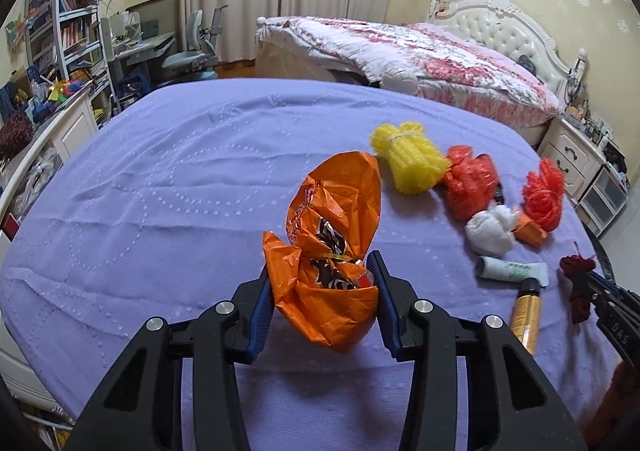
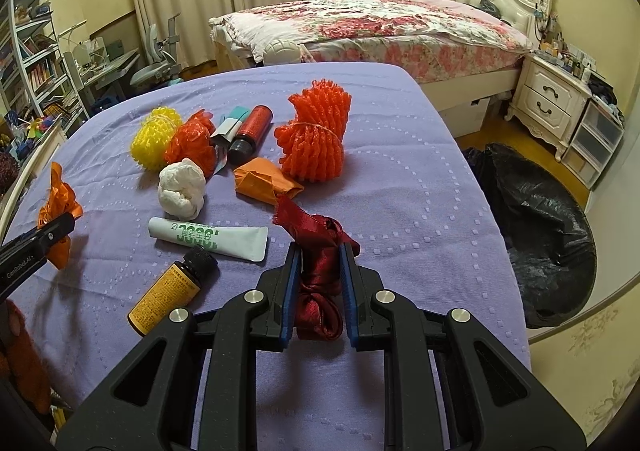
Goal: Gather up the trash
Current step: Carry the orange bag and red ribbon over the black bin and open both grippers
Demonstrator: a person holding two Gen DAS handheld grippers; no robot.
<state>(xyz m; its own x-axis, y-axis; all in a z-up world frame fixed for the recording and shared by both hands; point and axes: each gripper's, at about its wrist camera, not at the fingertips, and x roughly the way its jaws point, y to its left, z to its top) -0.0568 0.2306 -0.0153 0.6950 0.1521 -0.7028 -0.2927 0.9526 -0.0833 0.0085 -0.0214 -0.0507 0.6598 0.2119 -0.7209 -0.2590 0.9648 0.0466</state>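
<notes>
While the left gripper (image 1: pixel 324 283) pinches an orange wrapper (image 1: pixel 332 247) above the purple-covered table (image 1: pixel 160 191), the right gripper (image 2: pixel 320 283) clamps a dark red ribbon (image 2: pixel 320 275) near the table's right edge, where a black trash bag (image 2: pixel 536 231) lies on the floor.

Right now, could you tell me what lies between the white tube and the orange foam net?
In the right wrist view, a crumpled orange wrapper lies between the white tube and the orange foam net.
</notes>
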